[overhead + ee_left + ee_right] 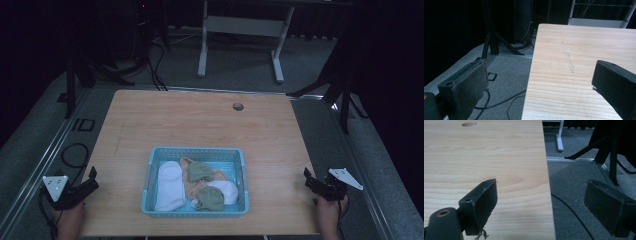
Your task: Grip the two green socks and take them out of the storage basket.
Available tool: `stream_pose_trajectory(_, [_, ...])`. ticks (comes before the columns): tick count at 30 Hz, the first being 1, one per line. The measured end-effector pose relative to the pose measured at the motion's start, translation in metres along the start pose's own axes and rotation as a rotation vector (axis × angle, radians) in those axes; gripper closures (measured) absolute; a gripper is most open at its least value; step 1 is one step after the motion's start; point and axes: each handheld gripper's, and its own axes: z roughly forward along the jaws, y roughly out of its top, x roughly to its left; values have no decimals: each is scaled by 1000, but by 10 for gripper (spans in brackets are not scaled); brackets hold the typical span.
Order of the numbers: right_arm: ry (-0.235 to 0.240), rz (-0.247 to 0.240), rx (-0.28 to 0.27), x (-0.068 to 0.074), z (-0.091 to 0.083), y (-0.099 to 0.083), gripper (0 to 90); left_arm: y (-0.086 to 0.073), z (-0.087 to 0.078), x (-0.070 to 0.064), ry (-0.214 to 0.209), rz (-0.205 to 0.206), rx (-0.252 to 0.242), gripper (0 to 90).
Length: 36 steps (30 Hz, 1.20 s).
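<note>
Basket (150, 172) of light blue plastic stands on the wooden table (200, 125), near its front edge, between the two grippers. Inside lie a white cloth (168, 185), a peach cloth (189, 182) and two green cloths (201, 171). The left gripper (91, 178) and the right gripper (308, 178) rest at the table's side edges, jaws wide apart, holding nothing. Nothing lies between them and the basket.

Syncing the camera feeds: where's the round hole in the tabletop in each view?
High view: the round hole lies near the far edge of the table, right of centre, beyond the blue basket.
Left gripper view: not in this picture.
Right gripper view: the hole lies at the top, left of centre, above the near jaw.
Shared landmark: the light wooden tabletop.
</note>
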Motion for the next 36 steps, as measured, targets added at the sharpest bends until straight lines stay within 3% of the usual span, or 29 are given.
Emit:
stream_pose_trajectory(3, [22,6,4,-1,1,0,115,0,0,1,-3,-5,-1,7])
stream_pose_trajectory(6, [119,-18,48,-4,3,1,115,0,-1,1,-7,-4,0,7])
stream_pose_trajectory(7, [119,-18,48,-4,3,1,115,0,-1,1,-7,-4,0,7])
stream_pose_trajectory(8, [144,-29,62,-5,4,1,115,0,-1,1,-7,-4,0,7])
stream_pose_trajectory(9, [213,-42,74,-7,2,1,130,0,-1,1,-10,-3,2,7])
stream_pose_trajectory(10, [213,-42,74,-7,2,1,130,0,-1,1,-10,-3,2,7])
stream_pose_trajectory(11, [251,-42,79,-9,1,2,132,0,-1,1,-8,-2,2,7])
stream_pose_trajectory(13, [357,-79,114,-13,-2,6,134,0,-1,1,-8,4,4,7])
stream_pose_trajectory(14, [357,-79,114,-13,-2,6,134,0,-1,1,-8,4,4,7])
stream_pose_trajectory(15, [450,-123,160,-15,-2,8,134,0,-1,0,-13,9,2,7])
stream_pose_trajectory(16, [450,-123,160,-15,-2,8,134,0,-1,0,-13,9,2,7])
stream_pose_trajectory(17, [534,-175,188,-16,-2,9,135,-1,-1,0,-12,9,3,7])
stream_pose_trajectory(20, [613,-227,231,-15,-1,11,137,-1,-2,1,-14,3,3,7])
stream_pose_trajectory(21, [613,-227,231,-15,-1,11,137,-1,-2,1,-16,2,3,7])
stream_pose_trajectory(22, [654,-278,266,-12,0,11,137,-1,-2,1,-21,2,4,7])
stream_pose_trajectory(24, [704,-324,304,-7,1,12,137,-1,-2,1,-25,5,4,7])
stream_pose_trajectory(28, [749,-388,347,3,1,12,137,-1,-1,1,-32,3,7,7])
stream_pose_trajectory(29, [770,-431,367,9,1,14,137,-1,-1,1,-34,3,7,7])
stream_pose_trajectory(36, [790,-533,424,28,3,22,137,-1,-1,1,-38,2,8,7])
